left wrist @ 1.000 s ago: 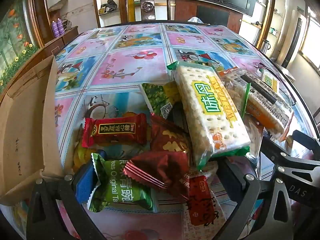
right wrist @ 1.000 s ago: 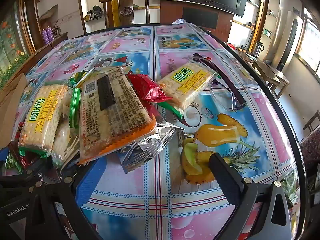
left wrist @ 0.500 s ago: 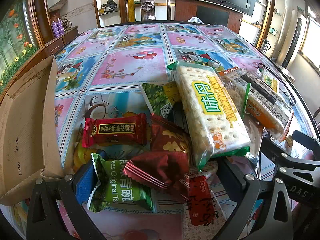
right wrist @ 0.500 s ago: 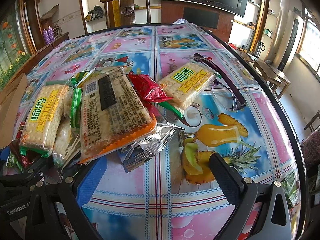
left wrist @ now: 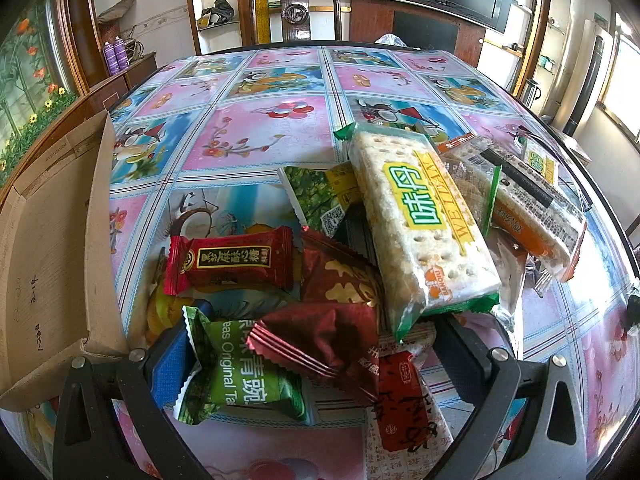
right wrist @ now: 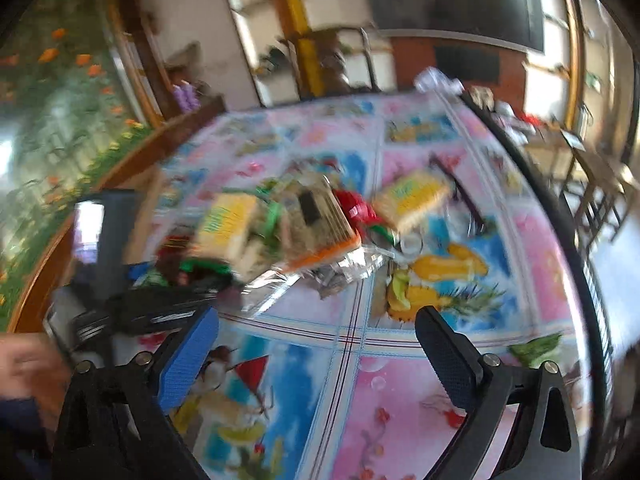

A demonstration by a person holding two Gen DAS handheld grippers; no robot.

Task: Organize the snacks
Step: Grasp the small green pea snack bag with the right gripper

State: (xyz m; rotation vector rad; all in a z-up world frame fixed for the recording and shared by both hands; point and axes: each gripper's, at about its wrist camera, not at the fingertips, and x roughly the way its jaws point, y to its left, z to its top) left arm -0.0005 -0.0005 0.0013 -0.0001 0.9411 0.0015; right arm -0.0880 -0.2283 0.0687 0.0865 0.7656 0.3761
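Note:
A heap of snacks lies on the patterned tablecloth (left wrist: 256, 136). In it are a long WEIDAN cracker pack (left wrist: 420, 224), a red candy (left wrist: 232, 260), a green pea packet (left wrist: 240, 376), dark red wrappers (left wrist: 328, 344) and an orange-edged cracker pack (left wrist: 532, 208). My left gripper (left wrist: 316, 360) stands wide at the heap's near side, with the green packet and red wrappers between its fingers. My right gripper (right wrist: 316, 356) hovers above bare cloth in front of the blurred heap (right wrist: 280, 232). Its jaws are wide and closing, with nothing between them.
An open cardboard box (left wrist: 52, 260) stands at the table's left edge. Glasses (right wrist: 460, 196) lie right of the heap, and a small green packet (right wrist: 536, 348) sits near the right rim. A hand (right wrist: 24, 368) shows at lower left. A chair (left wrist: 294, 8) stands beyond the table.
My right gripper has risen and drawn back from the heap, leaving its view blurred and tilted. Its body has nearly left the left wrist view. The left gripper and the snacks have not moved.

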